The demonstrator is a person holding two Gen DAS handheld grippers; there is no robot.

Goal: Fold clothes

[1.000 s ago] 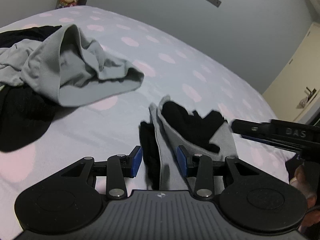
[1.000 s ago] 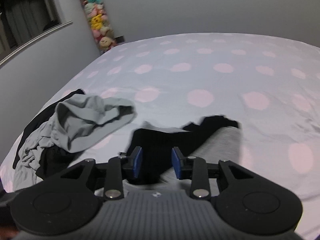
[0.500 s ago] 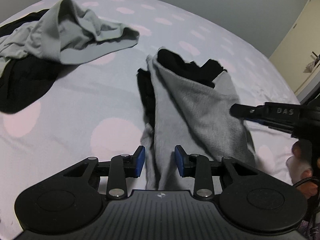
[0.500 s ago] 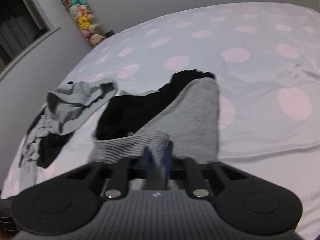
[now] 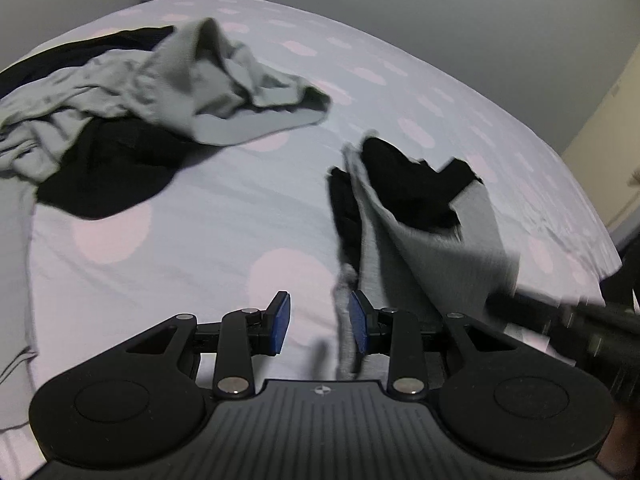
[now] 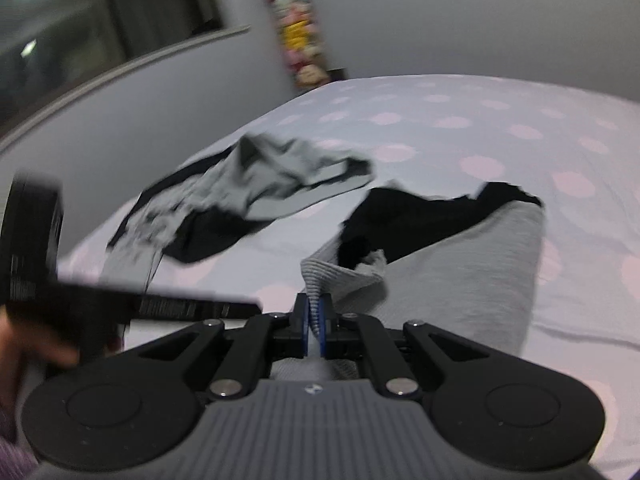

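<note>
Pinching the ribbed hem of the grey-and-black garment (image 6: 472, 264) on the bedsheet (image 6: 460, 120), my right gripper (image 6: 316, 320) is clamped; my left gripper (image 5: 320, 322) stands apart beside its near edge, bare sheet leftward.

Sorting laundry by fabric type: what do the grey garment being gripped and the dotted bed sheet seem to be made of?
Grey garment: looks like a soft knit, probably cotton jersey, matte; its hem at the right gripper shows fine ribbing. Bed sheet: seems a thin, smooth woven cloth, matte, lying flat with light creases; fibre cannot be told.
</note>
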